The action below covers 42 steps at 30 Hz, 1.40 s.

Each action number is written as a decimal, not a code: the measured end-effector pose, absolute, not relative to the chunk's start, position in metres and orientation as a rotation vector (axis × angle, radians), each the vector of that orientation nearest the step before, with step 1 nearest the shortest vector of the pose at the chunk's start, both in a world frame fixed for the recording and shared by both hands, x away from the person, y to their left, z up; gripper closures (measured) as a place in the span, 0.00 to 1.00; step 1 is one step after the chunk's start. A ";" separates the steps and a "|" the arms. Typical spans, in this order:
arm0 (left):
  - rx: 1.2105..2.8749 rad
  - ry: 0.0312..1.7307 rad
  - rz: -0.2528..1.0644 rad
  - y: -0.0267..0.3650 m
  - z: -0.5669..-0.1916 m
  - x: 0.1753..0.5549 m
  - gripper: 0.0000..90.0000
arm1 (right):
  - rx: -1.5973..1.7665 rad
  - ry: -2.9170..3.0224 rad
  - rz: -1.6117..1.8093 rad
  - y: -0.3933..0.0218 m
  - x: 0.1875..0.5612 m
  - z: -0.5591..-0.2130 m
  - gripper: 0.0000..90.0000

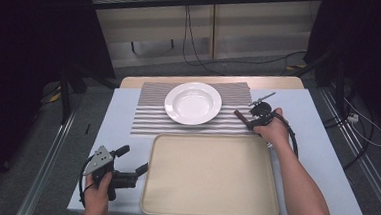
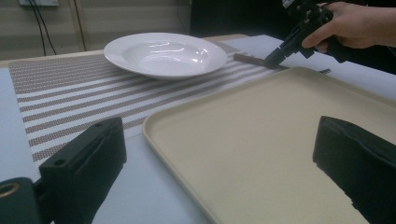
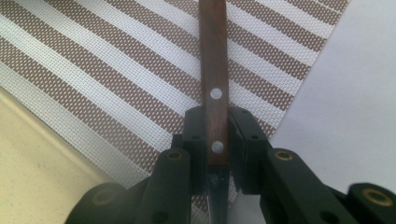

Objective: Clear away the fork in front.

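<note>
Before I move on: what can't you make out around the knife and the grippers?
- Knife: right gripper view, blade hidden under the right gripper; handle end cut off by the top edge.
- High view: knife too small to show how it's gripped.
- Left gripper: left gripper view, jaw bases cut off by the bottom edge.
- Tray: near rim cut off there too.

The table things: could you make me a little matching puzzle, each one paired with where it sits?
Things:
1. round white ceramic plate
2. brown wooden knife handle with two rivets
3. beige rectangular plastic tray
4. brown-and-white striped woven placemat

Places:
A. nearest the person, bare
B. clamped between the right gripper jaws
C. flat beneath the plate
D. on the mat, beyond the tray

Pairs: 1-D, 2-B, 3-A, 4-C
</note>
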<state>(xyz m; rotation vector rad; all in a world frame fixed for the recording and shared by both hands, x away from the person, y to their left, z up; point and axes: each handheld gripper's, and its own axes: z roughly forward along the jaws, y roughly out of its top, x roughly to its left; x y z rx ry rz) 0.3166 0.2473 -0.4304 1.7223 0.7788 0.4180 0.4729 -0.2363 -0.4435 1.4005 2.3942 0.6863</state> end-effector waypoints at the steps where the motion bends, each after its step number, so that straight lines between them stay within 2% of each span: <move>1: 1.727 0.772 0.418 0.247 -0.430 0.317 0.03 | 1.402 2.394 0.691 -0.237 0.473 -0.443 0.87; 17: 1.728 0.781 0.416 0.247 -0.432 0.319 0.03 | 1.436 2.164 1.013 -0.270 0.465 -0.423 0.87; 32: 1.731 0.780 0.407 0.247 -0.433 0.319 0.03 | 1.386 2.303 0.889 -0.247 0.473 -0.453 0.86; 42: 1.737 0.778 0.405 0.246 -0.433 0.319 0.03 | 1.377 2.353 0.863 -0.253 0.467 -0.450 0.83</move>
